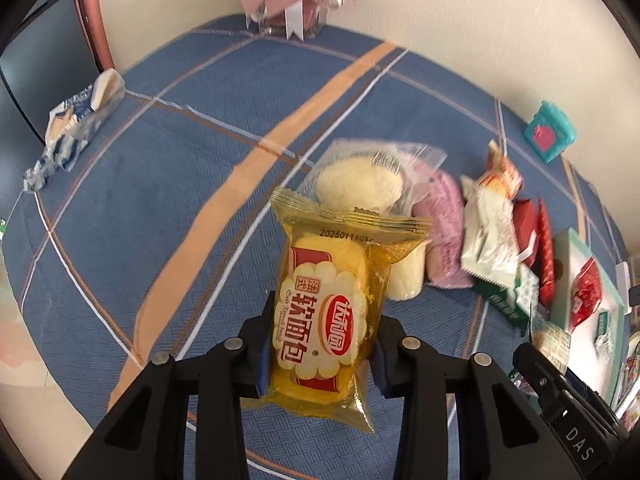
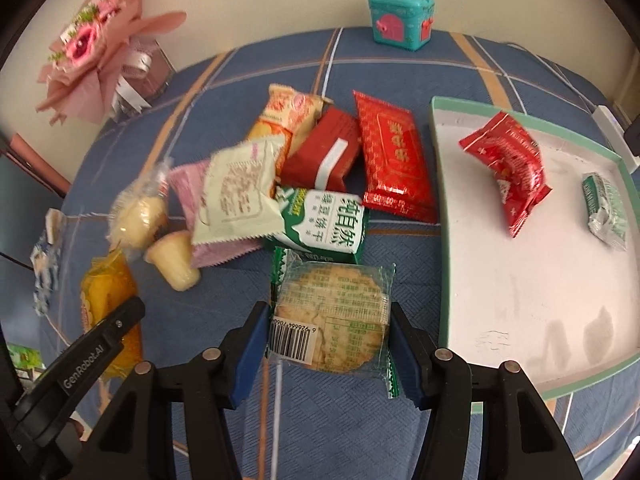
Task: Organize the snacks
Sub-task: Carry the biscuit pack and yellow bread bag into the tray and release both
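Tray (image 2: 516,364) at right holds just two packets; most snacks (image 2: 320,168) sit mid-frame. We judge it early: left gripper (image 1: 322,344) clamps yellow bread pack (image 1: 324,316), right gripper (image 2: 330,354) clamps cracker packet (image 2: 334,320).

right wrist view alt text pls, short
The right tongs grip a clear-wrapped round cracker above a blue plaid cloth. Behind lies a pile of snack packets; to the right, a white tray holds two more.

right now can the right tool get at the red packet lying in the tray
Probably not yet: the right tool is shut on the cracker packet. The path to the red packet in the tray looks free.
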